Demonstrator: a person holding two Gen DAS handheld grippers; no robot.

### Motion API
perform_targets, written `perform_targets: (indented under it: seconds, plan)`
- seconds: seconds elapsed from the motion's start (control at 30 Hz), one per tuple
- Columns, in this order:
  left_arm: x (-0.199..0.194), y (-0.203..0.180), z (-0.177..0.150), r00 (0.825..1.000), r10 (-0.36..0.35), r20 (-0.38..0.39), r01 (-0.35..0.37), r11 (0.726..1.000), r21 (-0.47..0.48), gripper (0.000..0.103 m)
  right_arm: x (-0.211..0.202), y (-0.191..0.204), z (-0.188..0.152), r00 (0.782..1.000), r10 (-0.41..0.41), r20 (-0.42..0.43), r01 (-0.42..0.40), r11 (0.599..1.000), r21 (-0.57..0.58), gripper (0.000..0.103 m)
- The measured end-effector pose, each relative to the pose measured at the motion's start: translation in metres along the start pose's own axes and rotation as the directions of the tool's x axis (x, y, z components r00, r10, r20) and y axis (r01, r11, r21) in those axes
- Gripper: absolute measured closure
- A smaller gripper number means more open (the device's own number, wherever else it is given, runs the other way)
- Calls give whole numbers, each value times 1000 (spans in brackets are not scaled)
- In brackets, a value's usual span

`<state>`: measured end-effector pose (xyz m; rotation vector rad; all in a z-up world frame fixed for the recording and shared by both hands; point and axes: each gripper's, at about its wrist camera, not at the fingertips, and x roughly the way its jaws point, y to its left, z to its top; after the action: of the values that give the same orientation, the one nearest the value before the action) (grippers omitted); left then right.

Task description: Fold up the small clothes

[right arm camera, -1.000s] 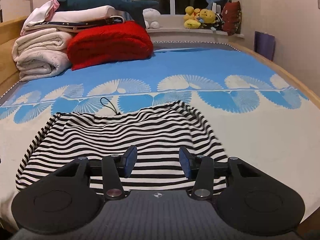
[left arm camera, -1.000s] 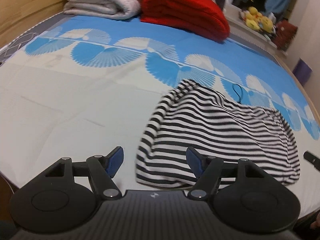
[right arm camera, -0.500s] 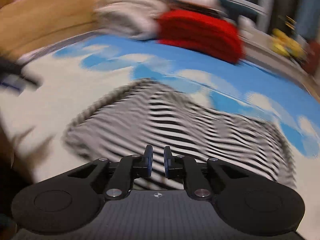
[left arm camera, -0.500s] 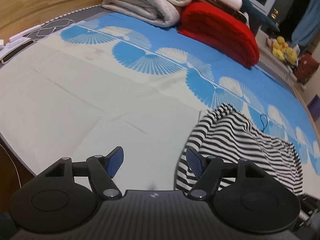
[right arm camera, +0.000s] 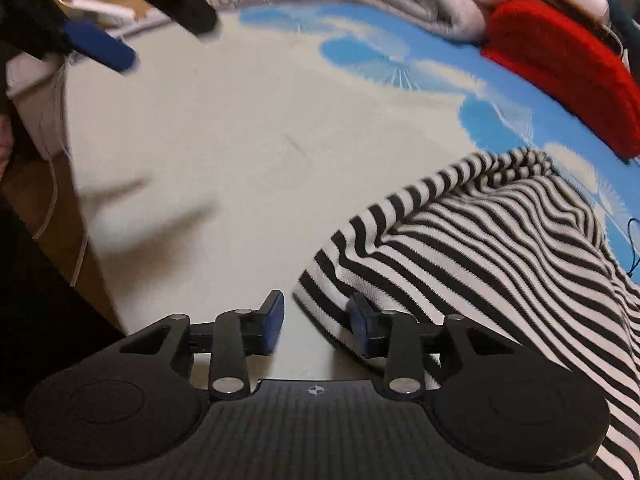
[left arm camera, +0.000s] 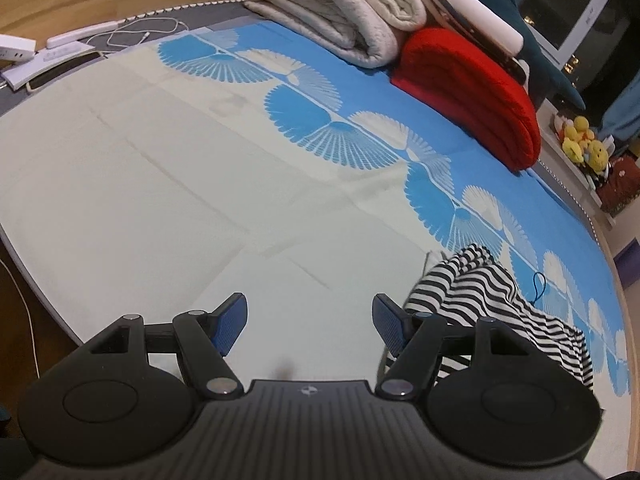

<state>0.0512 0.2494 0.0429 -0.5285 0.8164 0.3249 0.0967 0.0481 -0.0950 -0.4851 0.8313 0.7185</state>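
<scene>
One black-and-white striped knit garment (right arm camera: 500,248) lies rumpled at the lower right of the right wrist view, on a smooth cream and blue fan-print bedsheet (left arm camera: 200,184). The right gripper (right arm camera: 316,322) has its jaws opening, with the garment's ribbed corner edge between its blue pads, unpressed. The left gripper (left arm camera: 310,322) stands wide apart over bare sheet. Upper right sit one ribbed red folded blanket (left arm camera: 476,96) and one fleecy cream folded blanket (left arm camera: 340,8).

Striped knit cloth garment (right arm camera: 500,248) on a smooth matt sheet (left arm camera: 160,184); ribbed red blanket (left arm camera: 472,96).
</scene>
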Motion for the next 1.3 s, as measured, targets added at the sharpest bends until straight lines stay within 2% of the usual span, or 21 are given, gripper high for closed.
perform_targets:
  seconds: [0.17, 0.2, 0.23, 0.27, 0.3, 0.4, 0.53, 0.57, 0.73, 0.8, 0.87, 0.97, 1.07, 1.17, 1.23, 1.27, 1.3]
  plan:
    - [1, 18, 7, 1000, -5, -1, 5, 999, -44, 29, 9, 12, 6, 1000, -30, 3, 30, 995, -93, 65]
    - [2, 22, 9, 1000, -6, -2, 6, 998, -56, 29, 9, 12, 6, 999, -35, 4, 35, 995, -98, 69]
    - [2, 24, 10, 1000, -8, -3, 8, 998, -67, 29, 9, 13, 7, 999, -48, 5, 48, 994, -102, 82]
    - [2, 26, 11, 1000, -10, -4, 10, 997, -74, 29, 11, 12, 6, 997, -73, 2, 72, 991, -109, 90]
    - [2, 27, 12, 1000, -12, -2, 12, 997, -79, 29, 12, 10, 7, 997, -76, 4, 76, 991, -107, 94]
    - [1, 27, 12, 1000, -14, 9, 15, 997, -72, 29, 10, 5, 10, 997, -73, 19, 74, 993, -88, 98]
    - [-3, 29, 11, 1000, -10, 28, 12, 997, -75, 29, -8, 22, 25, 994, -61, 93, 71, 992, -107, 99]
    - [-5, 29, 10, 999, -10, 33, 13, 997, -82, 29, -13, 24, 32, 991, -63, 114, 74, 993, -96, 99]
    - [-12, 27, 10, 997, -2, 73, 10, 994, -111, 29, -46, 28, 62, 974, 2, 225, -9, 1000, 28, 100]
    - [-17, 25, 12, 994, 21, 111, -8, 993, -119, 29, -63, 22, 71, 960, 15, 278, -45, 994, 101, 100]
    - [-22, 21, 13, 989, 33, 147, -16, 993, -115, 29, -84, 2, 76, 942, -13, 336, -62, 976, 210, 100]
    - [-25, 12, 12, 984, 45, 174, -30, 996, -87, 29, -128, -55, 62, 903, -117, 413, -86, 894, 441, 100]
    - [-24, 2, 9, 984, 48, 171, -40, 998, -52, 29, -175, -116, 12, 861, -282, 424, -65, 766, 639, 100]
    - [-21, -10, 5, 985, 46, 166, -43, 999, -20, 29, -207, -170, -68, 830, -467, 307, 10, 562, 827, 100]
    - [-16, -19, 2, 987, 40, 153, -41, 999, 2, 29, -215, -199, -128, 814, -561, 150, 89, 376, 922, 100]
    - [-14, -24, 0, 989, 37, 146, -39, 999, 13, 29, -212, -212, -153, 818, -573, 59, 132, 287, 949, 100]
    - [-12, -29, -2, 990, 33, 138, -37, 999, 26, 29, -206, -224, -177, 831, -553, -49, 187, 195, 963, 100]
